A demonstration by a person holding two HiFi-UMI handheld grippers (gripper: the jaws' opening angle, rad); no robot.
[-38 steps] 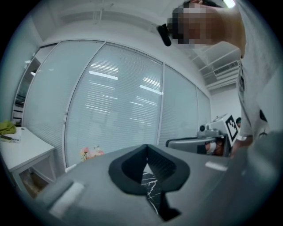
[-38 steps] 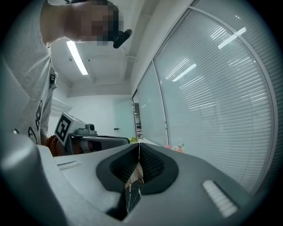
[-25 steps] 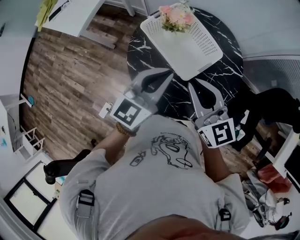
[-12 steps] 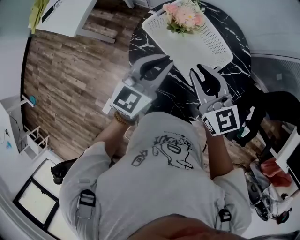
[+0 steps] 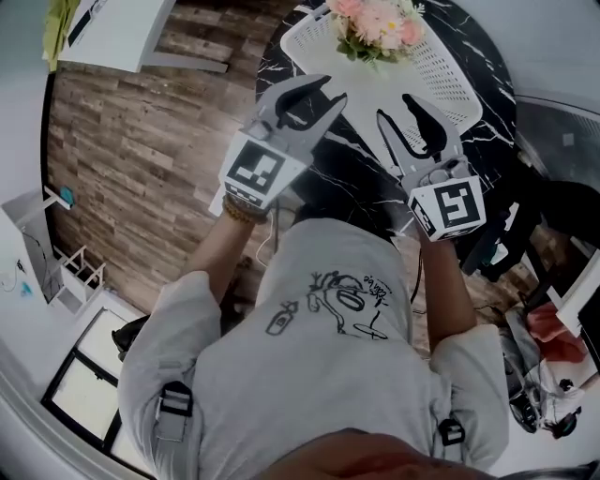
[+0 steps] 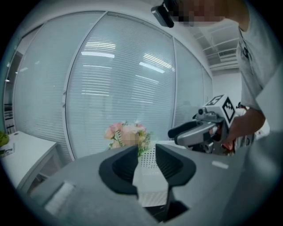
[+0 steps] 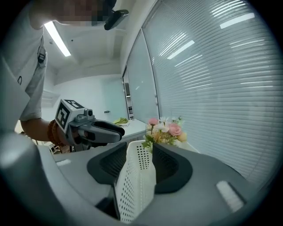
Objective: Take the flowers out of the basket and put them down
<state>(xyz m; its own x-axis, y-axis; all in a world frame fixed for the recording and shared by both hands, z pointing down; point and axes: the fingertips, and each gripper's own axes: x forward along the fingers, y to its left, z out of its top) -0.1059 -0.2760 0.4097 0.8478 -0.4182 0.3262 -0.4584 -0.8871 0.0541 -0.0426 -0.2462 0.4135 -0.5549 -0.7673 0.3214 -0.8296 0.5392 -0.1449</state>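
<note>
A bunch of pink and cream flowers [image 5: 380, 21] stands at the far end of a white perforated basket [image 5: 442, 77] on a round black marble table [image 5: 277, 73]. My left gripper [image 5: 312, 94] hovers at the basket's near left edge, and its jaws are opening with nothing gripped. In the left gripper view the basket [image 6: 149, 175] and the flowers [image 6: 126, 134] show through the gap. My right gripper [image 5: 405, 111] is over the basket's near rim, its jaws also opening. A corner of the basket wall [image 7: 136, 176] rises between them, and the flowers [image 7: 166, 129] are beyond.
Wooden floor [image 5: 131, 159] lies left of the table. A white desk [image 5: 112, 28] is at the upper left and a small white rack [image 5: 66, 281] at the left. Dark chairs and clutter with a red item [image 5: 553, 323] crowd the right side.
Both grippers have moved forward to the basket's near edge, and both jaws have gone from shut to open. The flowers have not moved within the basket.
</note>
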